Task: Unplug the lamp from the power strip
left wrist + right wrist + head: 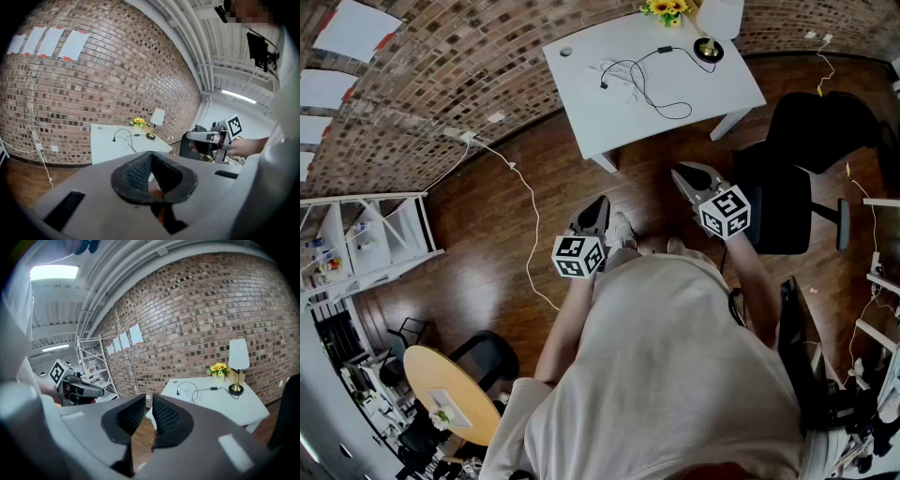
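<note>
A white table (694,94) stands against the brick wall. On its far right corner is the lamp (707,47), with a white shade (238,353) and a brass stem. The lamp's black cable (649,82) loops loosely over the tabletop, and its plug end (604,84) lies free on the table. I cannot make out a power strip. Both grippers hover over the wooden floor, well short of the table. My left gripper (598,206) is shut, its pads touching at the tip, empty. My right gripper (684,173) shows a narrow gap between its pads, with nothing in it.
Yellow flowers (666,7) stand beside the lamp. A black office chair (797,178) sits right of the table. A white cord (530,216) runs across the floor from a wall socket (469,137). White shelving (366,234) and a round wooden table (450,394) are at the left.
</note>
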Available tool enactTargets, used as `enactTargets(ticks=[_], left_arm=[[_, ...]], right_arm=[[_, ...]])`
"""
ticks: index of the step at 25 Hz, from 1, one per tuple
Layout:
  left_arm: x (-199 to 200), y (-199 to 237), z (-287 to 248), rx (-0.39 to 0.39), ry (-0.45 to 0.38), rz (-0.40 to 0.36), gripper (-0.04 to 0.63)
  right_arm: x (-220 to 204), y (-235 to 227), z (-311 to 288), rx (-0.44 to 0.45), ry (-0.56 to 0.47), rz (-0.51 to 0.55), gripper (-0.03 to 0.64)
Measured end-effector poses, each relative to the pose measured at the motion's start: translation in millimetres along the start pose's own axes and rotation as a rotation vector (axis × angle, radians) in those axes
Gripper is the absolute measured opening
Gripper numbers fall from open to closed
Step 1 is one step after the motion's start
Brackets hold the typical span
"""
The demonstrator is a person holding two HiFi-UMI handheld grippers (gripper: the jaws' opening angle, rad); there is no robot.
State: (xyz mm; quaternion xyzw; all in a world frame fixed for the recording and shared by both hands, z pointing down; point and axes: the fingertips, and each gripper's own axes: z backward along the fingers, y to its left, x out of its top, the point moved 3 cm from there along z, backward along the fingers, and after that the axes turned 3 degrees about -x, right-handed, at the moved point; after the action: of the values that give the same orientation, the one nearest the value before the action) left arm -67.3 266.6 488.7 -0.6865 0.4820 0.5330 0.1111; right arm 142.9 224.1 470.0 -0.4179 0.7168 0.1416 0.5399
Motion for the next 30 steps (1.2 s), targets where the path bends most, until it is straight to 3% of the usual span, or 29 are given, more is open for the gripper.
enactTargets(ticks=[8,20,30], left_arm=[[19,78,6,-0.015,0.007,-0.008,0.006],[38,160,6,-0.063,0.01,-0.033,0.006],[42,183,-10,-0.066,0.021,0.005,0.006]], right_arm=[[22,17,-66,-0.024,-0.005,0.01,0.031],[42,32,-128,-0.1,-0.028,-0.004,0.031],[52,18,-149,-0.116,0.004,-0.005,0.031]])
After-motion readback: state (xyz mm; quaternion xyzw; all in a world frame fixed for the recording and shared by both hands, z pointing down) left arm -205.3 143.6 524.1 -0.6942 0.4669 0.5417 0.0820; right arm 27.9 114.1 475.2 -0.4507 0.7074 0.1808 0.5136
